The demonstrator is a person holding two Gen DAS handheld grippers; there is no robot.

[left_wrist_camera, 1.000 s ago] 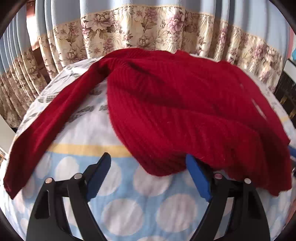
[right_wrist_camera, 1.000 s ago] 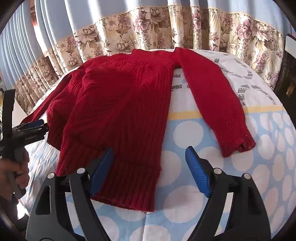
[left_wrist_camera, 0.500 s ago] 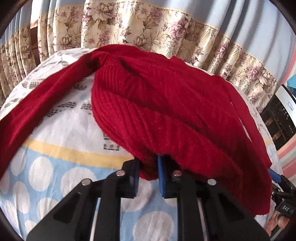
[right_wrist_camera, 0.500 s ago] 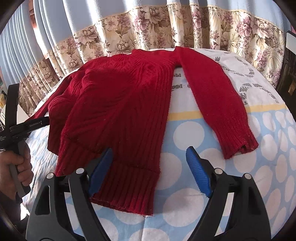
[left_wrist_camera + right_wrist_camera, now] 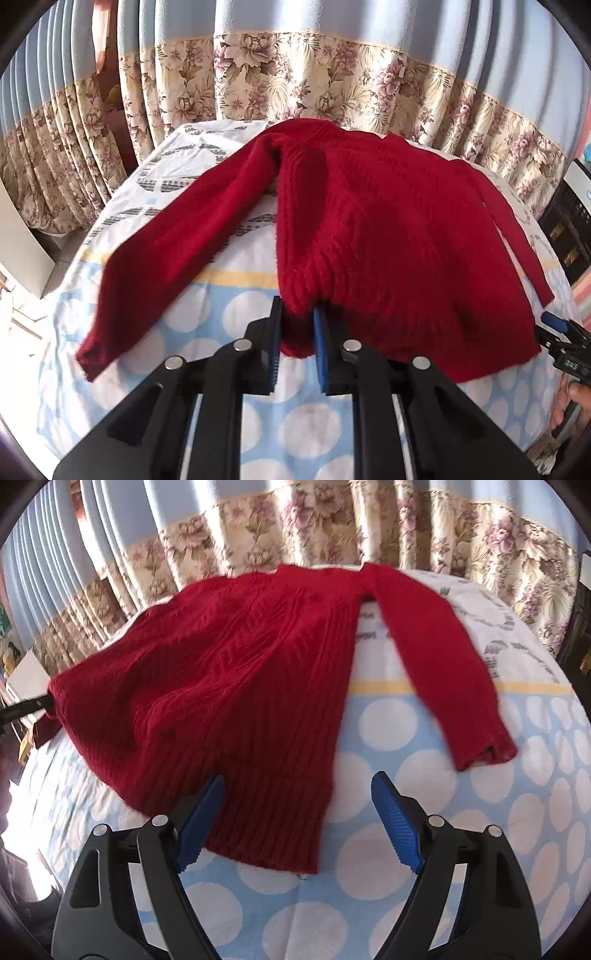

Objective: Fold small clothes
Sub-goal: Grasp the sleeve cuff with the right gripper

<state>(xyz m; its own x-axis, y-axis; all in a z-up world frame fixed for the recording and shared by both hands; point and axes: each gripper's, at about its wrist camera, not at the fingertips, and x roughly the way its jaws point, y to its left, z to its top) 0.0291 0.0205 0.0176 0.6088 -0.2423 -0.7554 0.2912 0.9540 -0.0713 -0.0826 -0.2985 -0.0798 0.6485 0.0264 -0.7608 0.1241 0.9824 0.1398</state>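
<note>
A dark red ribbed sweater (image 5: 388,236) lies face up on a bedsheet with white dots on blue. My left gripper (image 5: 297,325) is shut on the sweater's lower left hem corner, which is lifted off the sheet and bunched between the blue pads. The left sleeve (image 5: 155,266) trails out flat to the left. In the right wrist view the sweater (image 5: 236,686) spreads ahead, its hem under my right gripper (image 5: 297,801), which stands open above the hem's right corner without touching it. The right sleeve (image 5: 443,672) runs down to the right. My left gripper (image 5: 44,703) shows at the left edge.
Floral and blue pleated curtains (image 5: 314,81) hang close behind the bed. The bedsheet (image 5: 424,849) has a yellow stripe and a white printed part farther back. A dark cabinet (image 5: 569,229) stands at the right. A hand (image 5: 569,402) holds the right gripper at the edge.
My left gripper went from open to shut on the hem corner, then lifted it and pulled back, drawing the left side of the sweater up. The right gripper stayed open in place.
</note>
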